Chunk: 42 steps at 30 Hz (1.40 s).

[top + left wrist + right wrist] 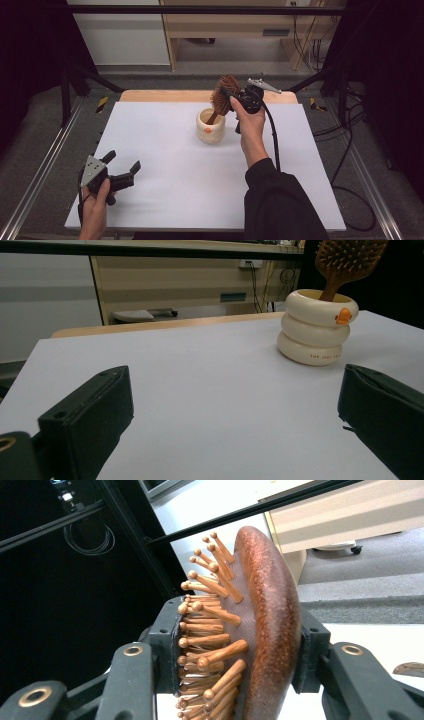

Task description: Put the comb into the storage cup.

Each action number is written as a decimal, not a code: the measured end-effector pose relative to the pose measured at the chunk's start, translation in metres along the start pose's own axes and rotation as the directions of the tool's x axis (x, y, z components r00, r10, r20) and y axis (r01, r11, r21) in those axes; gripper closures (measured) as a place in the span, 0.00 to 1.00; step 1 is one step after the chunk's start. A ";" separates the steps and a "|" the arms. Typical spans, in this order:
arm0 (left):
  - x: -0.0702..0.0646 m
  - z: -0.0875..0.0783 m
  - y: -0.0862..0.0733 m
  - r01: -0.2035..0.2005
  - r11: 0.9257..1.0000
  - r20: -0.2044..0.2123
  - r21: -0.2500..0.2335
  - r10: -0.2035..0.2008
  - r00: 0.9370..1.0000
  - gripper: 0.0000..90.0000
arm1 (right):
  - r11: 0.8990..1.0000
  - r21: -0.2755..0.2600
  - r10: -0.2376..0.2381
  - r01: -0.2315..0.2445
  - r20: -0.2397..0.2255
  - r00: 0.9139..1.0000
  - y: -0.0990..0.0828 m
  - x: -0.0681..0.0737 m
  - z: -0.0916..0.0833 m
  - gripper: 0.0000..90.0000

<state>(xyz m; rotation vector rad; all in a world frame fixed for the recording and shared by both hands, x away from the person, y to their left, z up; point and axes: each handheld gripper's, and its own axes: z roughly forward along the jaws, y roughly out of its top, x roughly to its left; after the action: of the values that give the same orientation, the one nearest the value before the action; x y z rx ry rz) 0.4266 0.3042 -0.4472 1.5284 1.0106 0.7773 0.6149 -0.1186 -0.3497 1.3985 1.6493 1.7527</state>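
From the high view, the right gripper sits at about one o'clock on the white table, clamped on the head of a wooden hairbrush. The brush leans up and to the right, and its handle runs down into a cream ringed cup standing just left of the person's right hand. The left gripper rests near the table's seven o'clock corner, well apart from the cup, its jaws spread with nothing between them.

The right gripper view gives what the high view cannot: the grip itself. One black jaw presses against the rounded tips of the bristle pins and the other against the smooth reddish-brown back of the hairbrush, so the head is pinched across its thickness.

The left gripper view looks level across the table and shows the cup's side: three stacked rings, a small orange duck figure on the top ring and a line of small print on the bottom one, too small to read. The brush handle rises from the cup's mouth towards twelve o'clock, leaning against the rim. That gripper's own two jaws stand wide at the bottom corners.
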 end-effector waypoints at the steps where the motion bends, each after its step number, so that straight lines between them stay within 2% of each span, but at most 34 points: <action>1: 0.000 0.000 0.000 -0.001 1.000 -0.001 0.000 0.001 1.000 0.02 | 1.000 -0.001 -0.003 0.003 0.002 1.000 0.000 0.000 0.000 0.56; 30: 0.001 0.001 0.000 0.002 1.000 0.007 -0.001 -0.002 1.000 0.02 | 1.000 0.007 0.020 -0.020 -0.002 1.000 -0.006 0.000 0.008 0.56; 42: 0.002 0.001 0.000 0.007 1.000 0.005 -0.003 -0.007 1.000 0.02 | 0.999 0.007 0.043 -0.043 0.006 0.999 -0.010 -0.006 0.008 0.56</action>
<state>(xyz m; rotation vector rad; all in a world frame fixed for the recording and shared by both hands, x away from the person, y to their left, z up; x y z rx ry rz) 0.4284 0.3055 -0.4470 1.5225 1.0101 0.7700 0.6203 -0.1165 -0.3628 1.4514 1.6351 1.7668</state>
